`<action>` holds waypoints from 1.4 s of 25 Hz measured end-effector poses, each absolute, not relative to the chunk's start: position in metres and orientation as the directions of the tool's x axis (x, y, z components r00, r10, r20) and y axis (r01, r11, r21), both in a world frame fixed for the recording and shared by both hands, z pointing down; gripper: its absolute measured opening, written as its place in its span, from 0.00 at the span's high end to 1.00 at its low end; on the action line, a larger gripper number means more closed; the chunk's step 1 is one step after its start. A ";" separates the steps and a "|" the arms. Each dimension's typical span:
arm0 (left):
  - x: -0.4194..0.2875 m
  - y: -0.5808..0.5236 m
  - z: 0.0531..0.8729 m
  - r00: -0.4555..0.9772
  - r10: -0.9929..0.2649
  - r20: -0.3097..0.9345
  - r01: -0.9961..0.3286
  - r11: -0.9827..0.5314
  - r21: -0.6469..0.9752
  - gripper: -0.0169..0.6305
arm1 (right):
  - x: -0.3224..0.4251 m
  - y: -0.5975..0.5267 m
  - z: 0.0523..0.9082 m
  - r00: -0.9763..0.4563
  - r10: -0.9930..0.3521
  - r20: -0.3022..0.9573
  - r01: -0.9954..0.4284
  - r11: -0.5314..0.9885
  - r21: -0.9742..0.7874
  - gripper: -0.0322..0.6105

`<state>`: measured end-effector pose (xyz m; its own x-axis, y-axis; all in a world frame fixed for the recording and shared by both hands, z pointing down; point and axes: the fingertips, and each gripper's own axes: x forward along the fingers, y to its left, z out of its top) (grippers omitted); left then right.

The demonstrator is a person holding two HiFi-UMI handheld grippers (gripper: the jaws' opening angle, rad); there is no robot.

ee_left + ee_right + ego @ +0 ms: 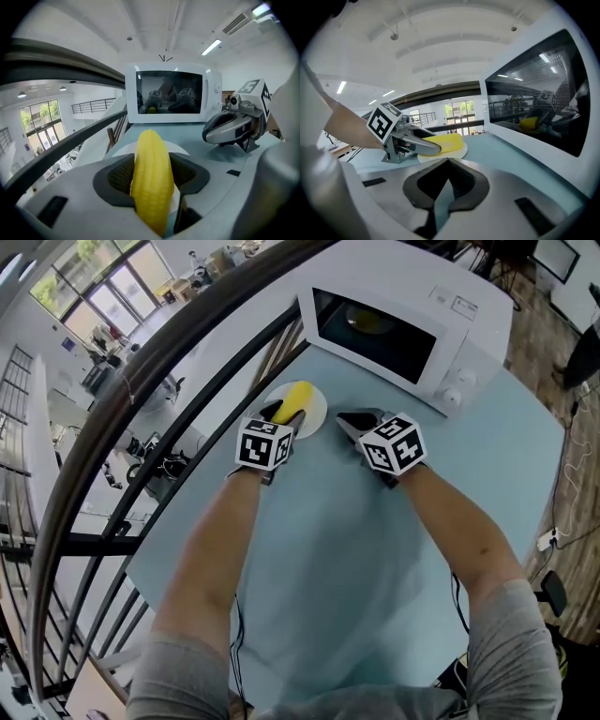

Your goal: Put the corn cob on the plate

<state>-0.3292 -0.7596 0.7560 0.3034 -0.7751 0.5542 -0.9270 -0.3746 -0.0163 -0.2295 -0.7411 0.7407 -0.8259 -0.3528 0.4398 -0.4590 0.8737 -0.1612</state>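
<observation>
The yellow corn cob (298,399) is clamped between the dark pads of my left gripper (281,413), which is shut on it. The cob (151,178) points away from me, toward the microwave. It hangs low over the small white plate (317,418); I cannot tell whether it touches. In the right gripper view the cob (449,140) lies along the plate (457,153), held in the left gripper (436,149). My right gripper (349,420) hovers just right of the plate, jaws together with nothing in them (449,161).
A white microwave (403,324) stands on the pale blue table (337,549) just beyond the plate, with a yellow shape showing in its dark window. A dark railing (141,381) runs along the table's left edge, with a drop to a lower floor behind it.
</observation>
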 end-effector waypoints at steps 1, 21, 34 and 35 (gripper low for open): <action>-0.329 -0.760 0.756 0.303 -0.775 0.554 -0.928 -0.373 -0.016 0.61 | -0.229 -0.741 0.741 -0.825 -0.354 0.441 -0.460 0.873 -0.160 0.92; -0.328 -0.760 0.757 0.301 -0.776 0.554 -0.929 -0.369 -0.012 0.61 | -0.236 -0.736 0.742 -0.823 -0.348 0.449 -0.448 0.883 -0.137 0.92; -0.334 -0.744 0.734 0.334 -0.789 0.515 -0.938 -0.334 0.096 0.42 | -0.224 -0.733 0.710 -0.806 -0.384 0.451 -0.477 0.872 -0.109 0.92; -0.336 -0.741 0.729 0.332 -0.792 0.512 -0.939 -0.329 0.100 0.42 | -0.222 -0.732 0.705 -0.803 -0.390 0.450 -0.481 0.870 -0.105 0.92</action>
